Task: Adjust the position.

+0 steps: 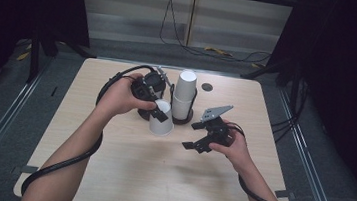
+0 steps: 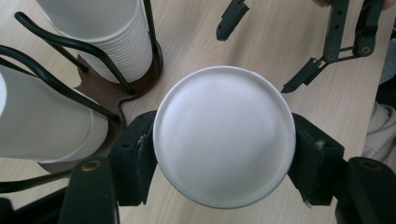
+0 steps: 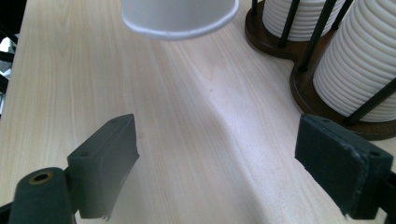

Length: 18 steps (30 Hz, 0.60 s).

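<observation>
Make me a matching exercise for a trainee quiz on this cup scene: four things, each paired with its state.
Things:
1 left gripper
2 right gripper
3 single white cup
4 cup stacks

States:
A jaws wide apart, holding nothing
B upside down, base toward the left gripper's camera
C standing in a dark wire holder
D clamped on the cup's sides

Pairs: 1-D, 2-A, 3-B, 4-C

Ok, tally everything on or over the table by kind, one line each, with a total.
Single white paper cup, upside down, clamped by the left gripper: 1
Stacks of white cups in the holder: 2
Dark wire cup holder: 1
Black grippers, left gripper and right gripper: 2
Small dark disc on the table: 1
Total: 7
</observation>
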Tool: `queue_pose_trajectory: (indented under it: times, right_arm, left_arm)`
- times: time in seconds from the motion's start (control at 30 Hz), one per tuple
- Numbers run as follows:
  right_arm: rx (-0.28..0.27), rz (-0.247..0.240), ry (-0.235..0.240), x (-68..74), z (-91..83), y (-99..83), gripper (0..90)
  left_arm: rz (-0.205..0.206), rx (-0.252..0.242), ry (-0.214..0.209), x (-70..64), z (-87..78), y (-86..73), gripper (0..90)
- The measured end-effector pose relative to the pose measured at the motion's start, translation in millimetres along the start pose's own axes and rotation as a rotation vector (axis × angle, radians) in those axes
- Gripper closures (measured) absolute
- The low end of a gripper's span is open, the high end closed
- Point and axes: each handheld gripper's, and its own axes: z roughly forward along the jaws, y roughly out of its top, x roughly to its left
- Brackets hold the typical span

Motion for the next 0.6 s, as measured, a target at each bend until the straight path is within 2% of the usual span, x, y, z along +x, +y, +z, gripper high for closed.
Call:
queue_pose_trajectory:
  times: [0.6]
  right_arm:
    - [-0.008, -0.014, 0.008, 0.1, -0.8, 3.2, 12.6]
  left_arm:
    - [0.01, 0.012, -0.009, -0.7, 7.4, 4.8, 33.0]
